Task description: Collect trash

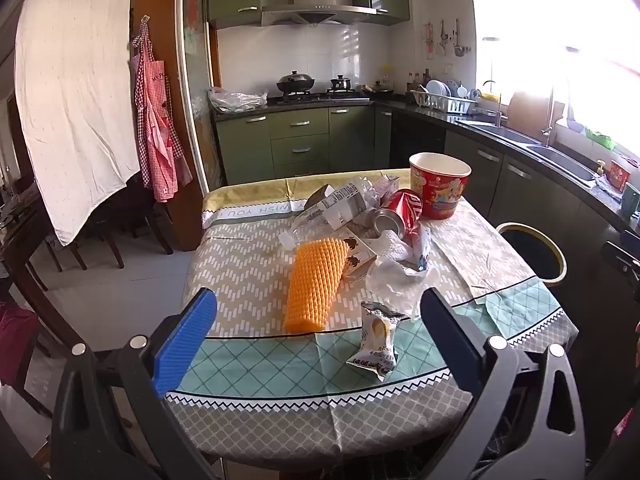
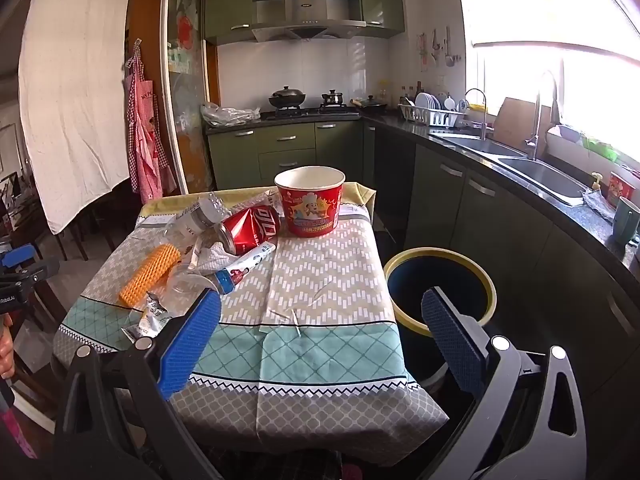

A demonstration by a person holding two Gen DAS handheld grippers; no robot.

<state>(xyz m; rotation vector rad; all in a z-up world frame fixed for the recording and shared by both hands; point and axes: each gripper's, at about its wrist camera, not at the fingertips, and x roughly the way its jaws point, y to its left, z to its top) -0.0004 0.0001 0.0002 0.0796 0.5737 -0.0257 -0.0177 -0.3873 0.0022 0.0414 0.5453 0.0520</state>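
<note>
Trash lies on the clothed table (image 1: 256, 264): an orange foam net sleeve (image 1: 316, 284), a small snack wrapper (image 1: 376, 344), crumpled clear plastic (image 1: 400, 276), a crushed red cola can (image 1: 400, 210), a milk carton (image 1: 336, 204) and a red paper noodle bucket (image 1: 440, 184). My left gripper (image 1: 316, 336) is open above the table's near edge, apart from the sleeve and wrapper. My right gripper (image 2: 320, 336) is open over the table's near right corner, holding nothing. The can (image 2: 250, 226), bucket (image 2: 310, 202) and sleeve (image 2: 150, 274) also show in the right wrist view.
A dark bin with a yellow rim (image 2: 440, 288) stands on the floor right of the table (image 2: 328, 272); it also shows in the left wrist view (image 1: 532, 252). Green kitchen cabinets and a counter with sinks (image 2: 532, 168) run along the right. Chairs (image 1: 104, 224) stand to the left.
</note>
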